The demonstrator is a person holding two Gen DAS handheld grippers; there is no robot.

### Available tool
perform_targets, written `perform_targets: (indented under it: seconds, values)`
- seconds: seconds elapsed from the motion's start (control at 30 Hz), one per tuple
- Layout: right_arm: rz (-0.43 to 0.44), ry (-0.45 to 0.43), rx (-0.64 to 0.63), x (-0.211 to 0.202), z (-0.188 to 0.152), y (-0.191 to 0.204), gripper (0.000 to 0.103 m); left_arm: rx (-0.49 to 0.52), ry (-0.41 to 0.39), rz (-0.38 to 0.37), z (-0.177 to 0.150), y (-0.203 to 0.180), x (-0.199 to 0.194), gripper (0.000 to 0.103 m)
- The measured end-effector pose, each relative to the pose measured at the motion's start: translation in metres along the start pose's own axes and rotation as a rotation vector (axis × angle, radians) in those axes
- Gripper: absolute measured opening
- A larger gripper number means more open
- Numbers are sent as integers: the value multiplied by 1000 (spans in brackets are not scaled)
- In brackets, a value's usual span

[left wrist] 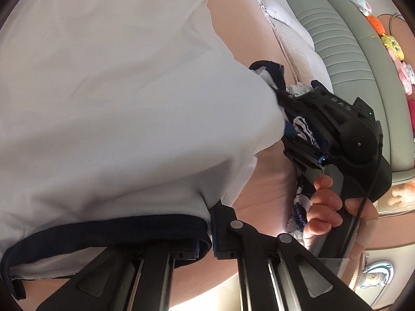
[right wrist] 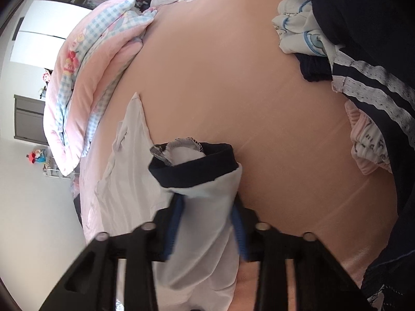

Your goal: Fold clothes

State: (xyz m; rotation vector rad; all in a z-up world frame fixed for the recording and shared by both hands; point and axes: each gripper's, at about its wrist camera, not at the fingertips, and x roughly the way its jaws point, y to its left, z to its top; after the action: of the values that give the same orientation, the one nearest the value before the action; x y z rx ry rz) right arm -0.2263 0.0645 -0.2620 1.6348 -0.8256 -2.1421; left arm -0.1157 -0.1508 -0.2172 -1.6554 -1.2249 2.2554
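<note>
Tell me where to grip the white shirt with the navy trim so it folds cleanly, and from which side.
Grip the white shirt at its navy-banded edge, coming in from outside so the fingers straddle the hem. The band looks thicker than the body cloth and likely slips less. Both grippers are already shut on it there.

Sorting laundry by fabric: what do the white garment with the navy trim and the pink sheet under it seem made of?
White garment: looks like thin matte knit, likely cotton jersey; soft wrinkles, stitched hem, ribbed-looking navy trim. Pink sheet: smooth woven fabric, faint sheen, creases; fibre unclear.
</note>
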Motion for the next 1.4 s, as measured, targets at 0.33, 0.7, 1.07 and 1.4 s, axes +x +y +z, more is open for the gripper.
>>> perform_targets:
  seconds: [0.33,0.7,1.07,1.4]
  values:
    - [-161,-146,-216,-30,-4,32,4,-4,41,-123,-8,-4,-13,4]
    - [-267,-220,-269,-58,2,40,4,-37,145,-240,-17,-2,-19,4]
    - [-252,-88,-183,-68,-10,0,11,-30,167,-220,-23,1,-25,4]
    - [-441,74,-454,-69,-69,20,36,-51,191,-207,-20,6,-18,4]
